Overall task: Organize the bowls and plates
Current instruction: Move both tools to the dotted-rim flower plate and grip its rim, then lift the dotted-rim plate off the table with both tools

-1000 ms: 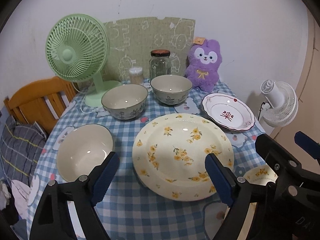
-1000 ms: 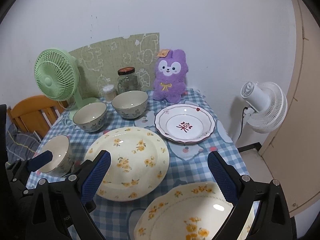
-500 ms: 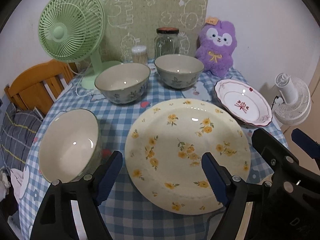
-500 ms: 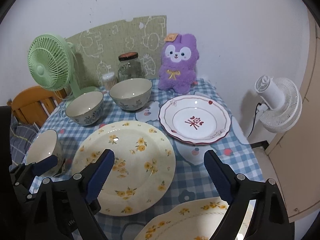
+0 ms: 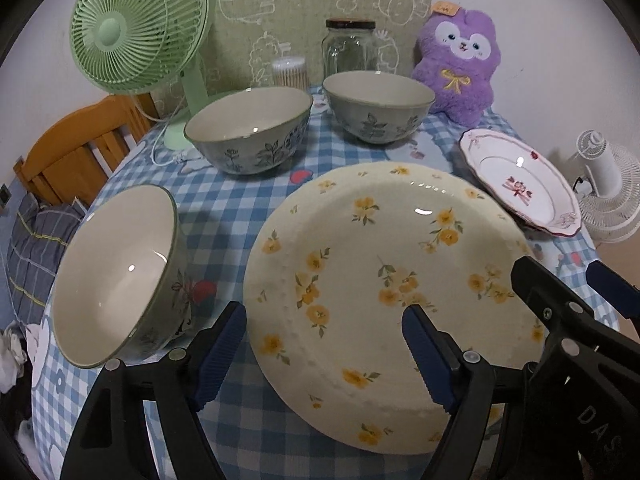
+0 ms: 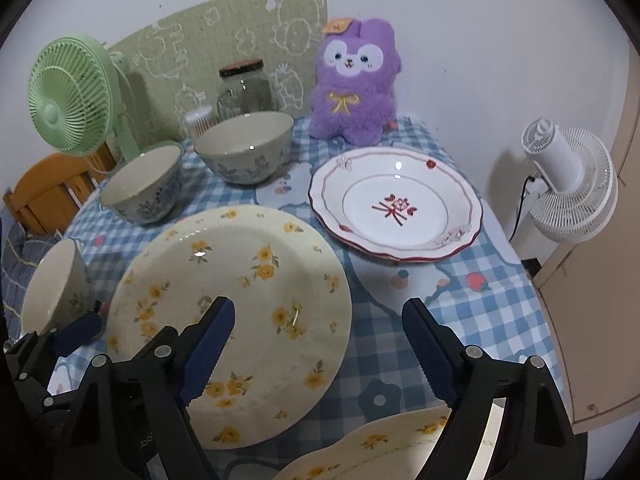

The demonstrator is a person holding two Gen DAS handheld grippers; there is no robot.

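Note:
A big cream plate with yellow flowers [image 5: 384, 256] [image 6: 236, 300] lies on the checked tablecloth in front of both grippers. My left gripper [image 5: 326, 356] is open, its jaws straddling the plate's near left rim. My right gripper [image 6: 318, 348] is open over the plate's near right edge. A bowl [image 5: 116, 280] [image 6: 52, 284] stands left of the plate. Two more bowls [image 5: 250, 136] [image 5: 378, 106] stand behind. A white plate with red trim [image 5: 520, 188] [image 6: 394, 208] lies at the right. A second flowered plate [image 6: 380, 448] shows under my right gripper.
A green fan [image 5: 140, 28], a glass jar [image 5: 350, 48], a cotton swab box [image 5: 289, 72] and a purple plush [image 5: 460, 64] line the back. A white fan [image 6: 568, 184] stands off the table's right edge. A wooden chair [image 5: 80, 148] is at the left.
Both grippers have moved forward and lower toward the big flowered plate. Their jaws stay open. Nothing on the table has moved.

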